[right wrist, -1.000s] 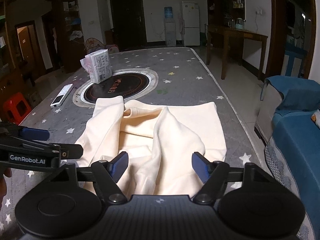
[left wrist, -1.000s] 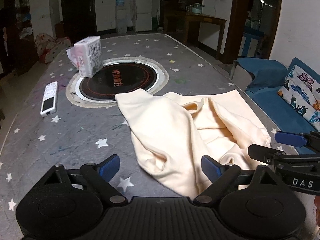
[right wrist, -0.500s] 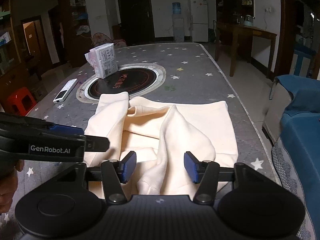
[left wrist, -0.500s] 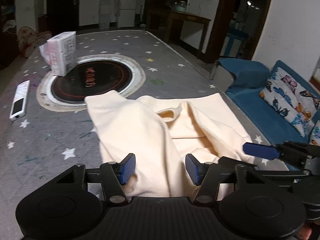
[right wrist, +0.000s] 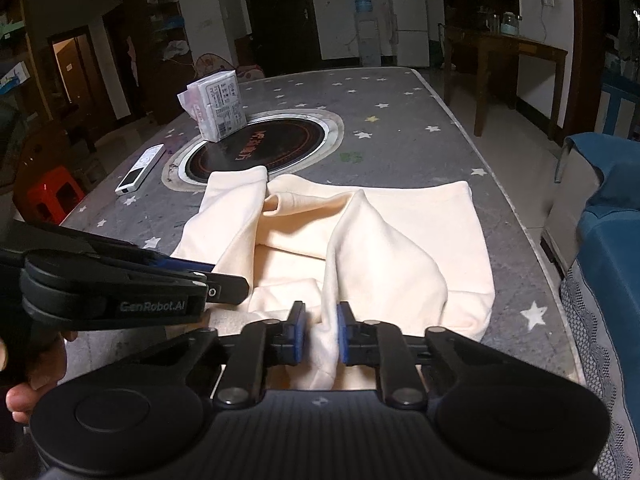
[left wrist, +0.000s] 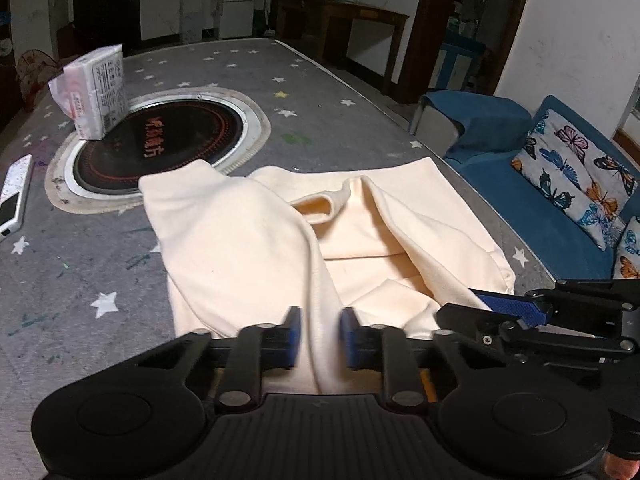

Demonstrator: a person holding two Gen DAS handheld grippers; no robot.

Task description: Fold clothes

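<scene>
A cream garment (left wrist: 248, 248) lies crumpled on the grey star-patterned table (left wrist: 80, 264), with two raised folds running toward me. In the left wrist view my left gripper (left wrist: 320, 328) is closing its jaws on the near end of the left fold, and the blue pads press the fabric. The right wrist view shows my right gripper (right wrist: 320, 320) closing on the near end of the right fold of the garment (right wrist: 380, 248), pads against the cloth. Each gripper appears side-on in the other's view: right gripper (left wrist: 500, 308), left gripper (right wrist: 224, 280).
A wrapped tissue pack (left wrist: 94, 92) stands by a round black cooktop (left wrist: 160, 144) set into the table. A white remote (left wrist: 14, 196) lies at the left. A blue sofa with butterfly cushions (left wrist: 560, 200) runs along the table's right edge. A red stool (right wrist: 52, 196) stands left.
Both grippers went from wide open to closed on the garment's near folds. The left gripper moved forward and down over the cloth; the right one barely shifted.
</scene>
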